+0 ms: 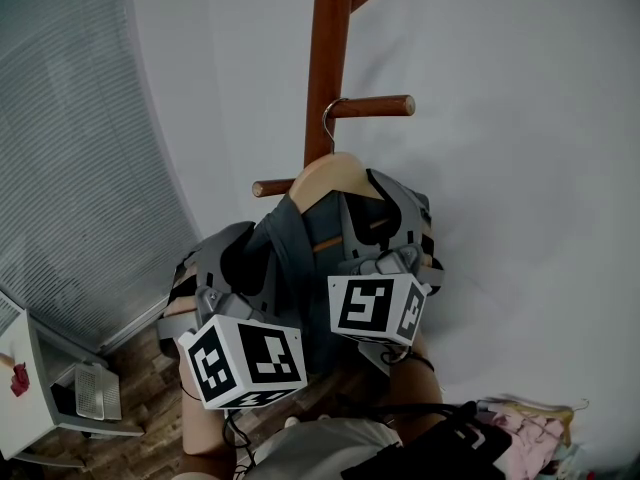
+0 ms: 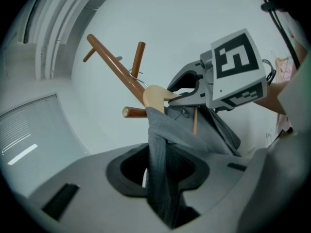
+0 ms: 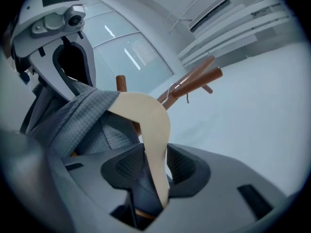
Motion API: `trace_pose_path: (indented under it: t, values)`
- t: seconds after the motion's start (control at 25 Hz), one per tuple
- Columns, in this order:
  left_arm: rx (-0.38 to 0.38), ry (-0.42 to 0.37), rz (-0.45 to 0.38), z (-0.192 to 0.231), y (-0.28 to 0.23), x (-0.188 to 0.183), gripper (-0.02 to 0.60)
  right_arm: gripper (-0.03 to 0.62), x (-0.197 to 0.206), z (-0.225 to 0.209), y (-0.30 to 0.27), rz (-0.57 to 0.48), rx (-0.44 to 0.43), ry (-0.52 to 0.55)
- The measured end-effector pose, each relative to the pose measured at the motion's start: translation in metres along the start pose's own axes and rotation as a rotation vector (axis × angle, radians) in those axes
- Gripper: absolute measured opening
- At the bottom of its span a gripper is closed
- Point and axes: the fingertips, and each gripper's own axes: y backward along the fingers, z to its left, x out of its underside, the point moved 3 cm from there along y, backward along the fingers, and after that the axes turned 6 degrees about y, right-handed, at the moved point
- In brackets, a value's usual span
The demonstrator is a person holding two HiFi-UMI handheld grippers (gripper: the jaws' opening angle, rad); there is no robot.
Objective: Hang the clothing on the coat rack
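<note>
A brown wooden coat rack (image 1: 329,58) stands against the white wall, with one peg (image 1: 375,106) pointing right. A pale wooden hanger (image 1: 330,175) carries a grey garment (image 1: 300,253). Its metal hook (image 1: 328,118) sits at that peg, close to the pole. My right gripper (image 3: 153,178) is shut on the hanger's arm (image 3: 146,118), just below the rack (image 1: 383,223). My left gripper (image 2: 163,188) is shut on a taut strip of the grey garment (image 2: 163,149), lower left of the hanger (image 1: 250,253).
Window blinds (image 1: 70,168) fill the left side. A white desk corner (image 1: 30,388) sits at lower left over a wooden floor (image 1: 140,363). A heap of clothes on hangers (image 1: 530,428) lies at lower right. A lower peg (image 1: 272,186) juts left.
</note>
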Motion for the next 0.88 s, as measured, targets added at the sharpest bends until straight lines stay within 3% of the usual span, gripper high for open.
trace_pose_path:
  t: [0.88]
  values:
    - [-0.016, 0.027, -0.06, -0.0017, 0.0026, 0.0012, 0.118, 0.156, 0.0047, 0.0044, 0.0009, -0.009, 0.014, 0.029]
